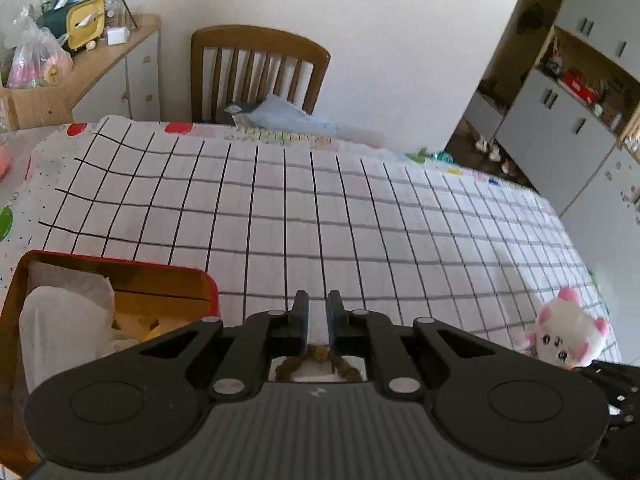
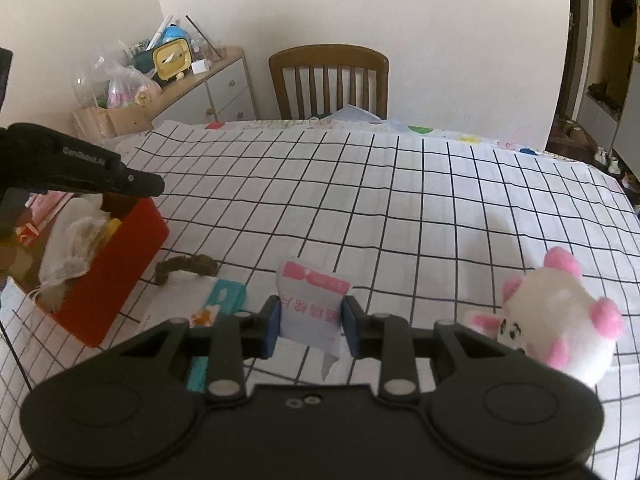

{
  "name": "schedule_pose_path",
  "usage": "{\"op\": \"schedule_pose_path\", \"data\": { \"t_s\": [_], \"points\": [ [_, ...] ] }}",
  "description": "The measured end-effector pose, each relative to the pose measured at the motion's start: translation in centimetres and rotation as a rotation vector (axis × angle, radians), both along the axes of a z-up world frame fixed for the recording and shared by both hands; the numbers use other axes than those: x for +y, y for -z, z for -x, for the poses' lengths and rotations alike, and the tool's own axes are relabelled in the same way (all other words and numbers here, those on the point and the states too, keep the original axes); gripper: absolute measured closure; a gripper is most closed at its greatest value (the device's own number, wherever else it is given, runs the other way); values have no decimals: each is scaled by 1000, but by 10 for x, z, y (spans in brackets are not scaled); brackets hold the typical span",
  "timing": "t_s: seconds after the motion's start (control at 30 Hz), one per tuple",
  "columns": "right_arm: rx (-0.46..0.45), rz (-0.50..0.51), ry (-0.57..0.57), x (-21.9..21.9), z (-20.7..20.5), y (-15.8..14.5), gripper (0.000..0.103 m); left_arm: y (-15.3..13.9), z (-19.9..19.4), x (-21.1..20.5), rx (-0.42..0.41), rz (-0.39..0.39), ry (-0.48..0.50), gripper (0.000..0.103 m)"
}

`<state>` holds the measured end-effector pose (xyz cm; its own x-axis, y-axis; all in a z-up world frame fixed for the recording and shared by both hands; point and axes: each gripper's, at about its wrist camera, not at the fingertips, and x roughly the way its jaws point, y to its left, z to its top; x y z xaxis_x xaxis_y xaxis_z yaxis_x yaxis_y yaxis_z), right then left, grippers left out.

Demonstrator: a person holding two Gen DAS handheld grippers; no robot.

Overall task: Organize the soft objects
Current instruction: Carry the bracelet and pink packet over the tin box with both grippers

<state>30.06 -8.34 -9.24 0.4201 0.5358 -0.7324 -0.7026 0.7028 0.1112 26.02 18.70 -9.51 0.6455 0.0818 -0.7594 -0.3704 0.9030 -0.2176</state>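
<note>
While clamped in the right gripper (image 2: 311, 326) at six o'clock above the desk (image 2: 400, 208), the tissue packet (image 2: 310, 304) is judged light, soft, crushable; mid-body hold suits. Left gripper (image 1: 318, 316) is clenched empty.

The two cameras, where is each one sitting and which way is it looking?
Left wrist: sits on the left gripper, looking along its shut fingers over the checked table to the chair; red box at left.
Right wrist: sits on the right gripper, looking the same way; it pinches a packet, and the left gripper pokes in over the red box.
Both share: table, chair, red box, plush toy.
</note>
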Motion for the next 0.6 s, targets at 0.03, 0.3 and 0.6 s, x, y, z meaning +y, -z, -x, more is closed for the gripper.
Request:
{"op": "schedule_pose_path", "data": {
  "t_s": [0.03,0.3,0.6],
  "points": [
    [-4,0,2,-1,3,-2,72,2,0,1,10,15,12,93],
    [10,-5,44,-17,24,-5,72,14,0,-7,71,47,91,89],
    [36,-4,77,-28,34,1,72,35,-4,-50,124,-127,224,29]
  ]
}}
